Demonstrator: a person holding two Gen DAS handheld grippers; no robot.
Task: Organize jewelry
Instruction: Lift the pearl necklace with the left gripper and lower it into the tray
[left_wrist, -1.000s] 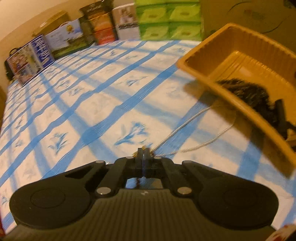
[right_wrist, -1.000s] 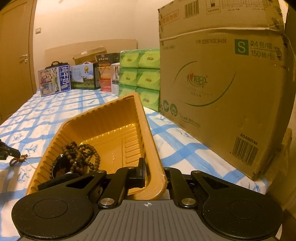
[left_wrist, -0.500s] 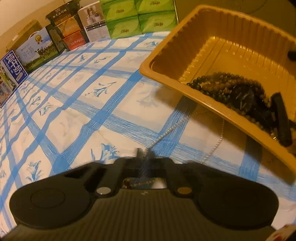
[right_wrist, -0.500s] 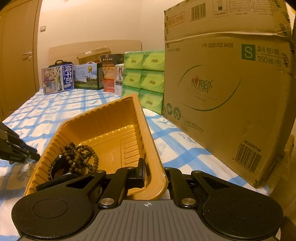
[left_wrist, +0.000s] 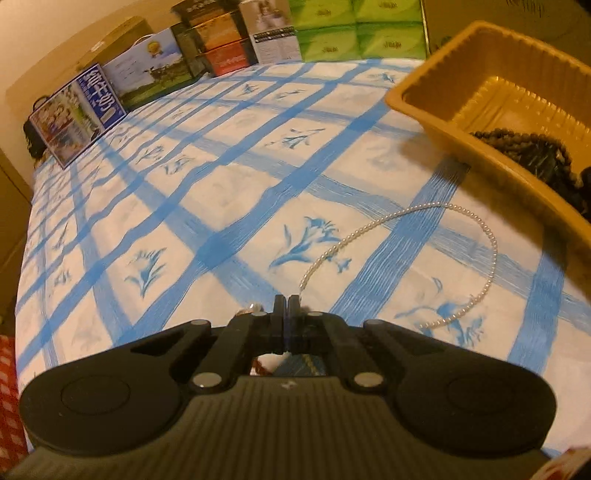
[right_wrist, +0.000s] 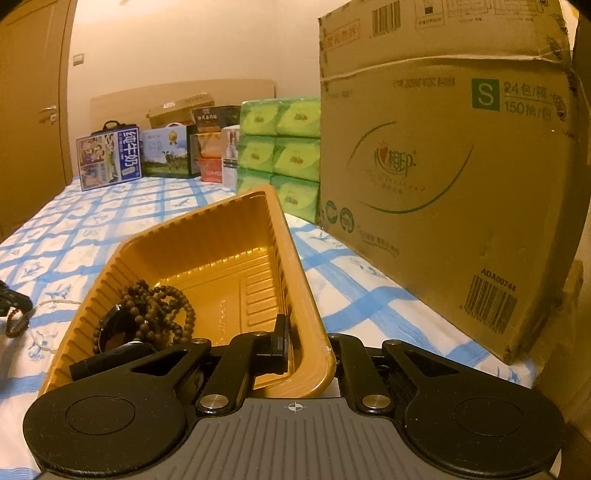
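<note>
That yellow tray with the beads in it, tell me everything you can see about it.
The yellow tray looks like thin moulded plastic, rectangular, with ribbed walls, a grooved floor and a rolled rim. It sits tilted on the blue-checked cloth, near corner raised, where the right gripper has its fingers shut on the wall. Inside lie dark wooden beads and a black ring-shaped piece. A pearl strand lies outside, beside it, apparently not touching.

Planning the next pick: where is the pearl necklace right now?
In the left wrist view, the pearl necklace lies looped on the blue-checked cloth, just outside the yellow tray, one end at the left gripper.
</note>
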